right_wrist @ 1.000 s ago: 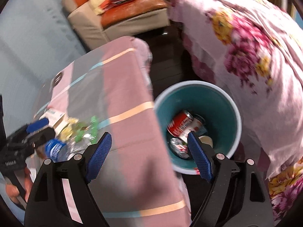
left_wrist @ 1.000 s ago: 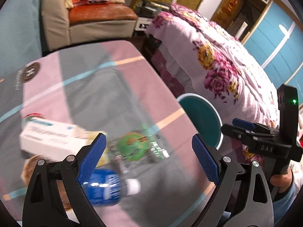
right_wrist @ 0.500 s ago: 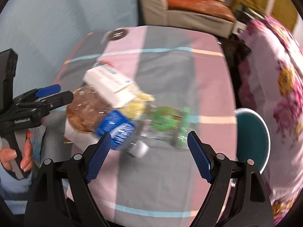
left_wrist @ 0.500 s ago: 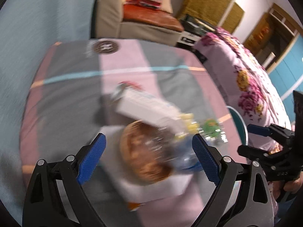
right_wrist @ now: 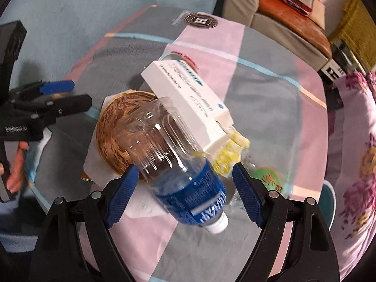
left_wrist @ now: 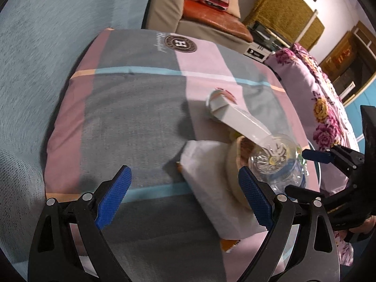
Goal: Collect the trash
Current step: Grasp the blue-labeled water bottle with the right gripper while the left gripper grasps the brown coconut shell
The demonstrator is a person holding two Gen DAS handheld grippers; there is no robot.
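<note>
A pile of trash lies on the striped tablecloth (right_wrist: 270, 89). A clear plastic bottle with a blue label (right_wrist: 178, 164) lies between the open fingers of my right gripper (right_wrist: 185, 192), white cap toward me. Behind it are a white carton (right_wrist: 185, 94), a brown bun on white paper (right_wrist: 117, 127), yellow scraps (right_wrist: 230, 150) and a green wrapper (right_wrist: 268, 176). My left gripper (left_wrist: 183, 197) is open and empty over the cloth, with the white paper (left_wrist: 206, 164), bun (left_wrist: 237, 150), carton (left_wrist: 237, 119) and bottle base (left_wrist: 272, 152) to its right.
The teal bin's rim (right_wrist: 329, 202) shows at the table's right edge. A flowered bed (right_wrist: 352, 141) lies right of it. A sofa (left_wrist: 206, 16) with a red box stands behind the table. A blue wall (left_wrist: 47, 47) is on the left.
My right gripper has swung from over the bin to the pile and closed in around the bottle. My left gripper has moved left and nearer the cloth. Both stay open.
</note>
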